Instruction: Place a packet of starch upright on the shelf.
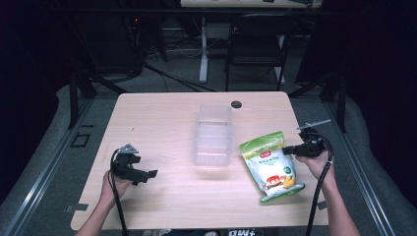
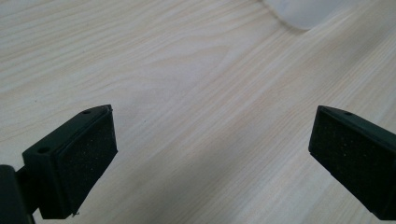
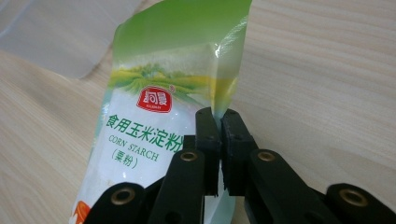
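A: The corn starch bag lies on the right side of the table, just beside the clear plastic container that sits in the middle. Your right gripper has it by the right edge, near the top.

B: How do the jaws stand there?

A: In the right gripper view your right gripper is pressed together on the bag's side seam, with the thin film pinched between the black pads. Your right forearm comes in from the bottom right corner, the wrist bent inward so the gripper points left across the table toward the bag.

B: And the other hand?

A: Your left gripper sits low over the left front of the table, pointing right toward the container. Its jaws are spread wide, and in the left gripper view there is bare wood between them. Your left hand grips the body from below, its cable trailing back along the forearm.
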Available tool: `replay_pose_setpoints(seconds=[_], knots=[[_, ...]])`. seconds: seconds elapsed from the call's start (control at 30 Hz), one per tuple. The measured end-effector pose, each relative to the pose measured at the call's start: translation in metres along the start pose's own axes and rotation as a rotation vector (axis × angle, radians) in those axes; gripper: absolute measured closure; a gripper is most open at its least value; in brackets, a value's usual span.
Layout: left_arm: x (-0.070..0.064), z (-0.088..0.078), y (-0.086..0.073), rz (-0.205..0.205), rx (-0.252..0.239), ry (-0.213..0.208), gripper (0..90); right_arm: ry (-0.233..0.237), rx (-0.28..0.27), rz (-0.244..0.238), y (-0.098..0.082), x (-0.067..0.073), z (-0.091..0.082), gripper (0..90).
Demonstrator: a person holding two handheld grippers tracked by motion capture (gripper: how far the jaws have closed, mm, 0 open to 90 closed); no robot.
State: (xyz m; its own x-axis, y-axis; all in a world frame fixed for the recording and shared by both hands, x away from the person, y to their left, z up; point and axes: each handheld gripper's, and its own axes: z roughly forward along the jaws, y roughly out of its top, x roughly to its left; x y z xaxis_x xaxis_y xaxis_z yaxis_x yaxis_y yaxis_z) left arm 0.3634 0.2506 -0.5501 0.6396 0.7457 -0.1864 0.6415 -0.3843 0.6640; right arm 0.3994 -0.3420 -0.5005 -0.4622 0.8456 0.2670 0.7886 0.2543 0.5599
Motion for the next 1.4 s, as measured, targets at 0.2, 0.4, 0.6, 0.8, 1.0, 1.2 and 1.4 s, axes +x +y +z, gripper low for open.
replay_pose_setpoints(seconds=[0.2,0.4,0.6,0.8,1.0,1.2,1.4], knots=[[0.000,0.000,0.000,0.002,0.004,-0.003,1.0,0.026,-0.036,-0.003,0.002,0.003,-0.010,88.7],[0.000,0.000,0.000,0.001,0.005,-0.003,1.0,0.034,-0.050,-0.010,0.004,0.007,-0.017,89.7],[0.000,0.001,0.000,0.000,0.009,-0.004,1.1,0.026,-0.075,-0.009,0.006,0.008,-0.023,90.0],[0.000,0.002,0.000,0.000,0.008,-0.005,1.1,0.035,-0.089,-0.017,0.008,0.012,-0.027,90.0],[0.000,0.002,0.000,0.000,0.007,-0.003,1.1,0.034,-0.115,-0.028,0.012,0.018,-0.035,90.0],[0.000,0.003,0.000,0.002,0.008,0.000,1.1,0.031,-0.138,-0.049,0.016,0.025,-0.041,90.0],[0.000,0.003,0.000,0.006,0.012,0.000,1.1,0.031,-0.155,-0.060,0.019,0.031,-0.046,90.0]])
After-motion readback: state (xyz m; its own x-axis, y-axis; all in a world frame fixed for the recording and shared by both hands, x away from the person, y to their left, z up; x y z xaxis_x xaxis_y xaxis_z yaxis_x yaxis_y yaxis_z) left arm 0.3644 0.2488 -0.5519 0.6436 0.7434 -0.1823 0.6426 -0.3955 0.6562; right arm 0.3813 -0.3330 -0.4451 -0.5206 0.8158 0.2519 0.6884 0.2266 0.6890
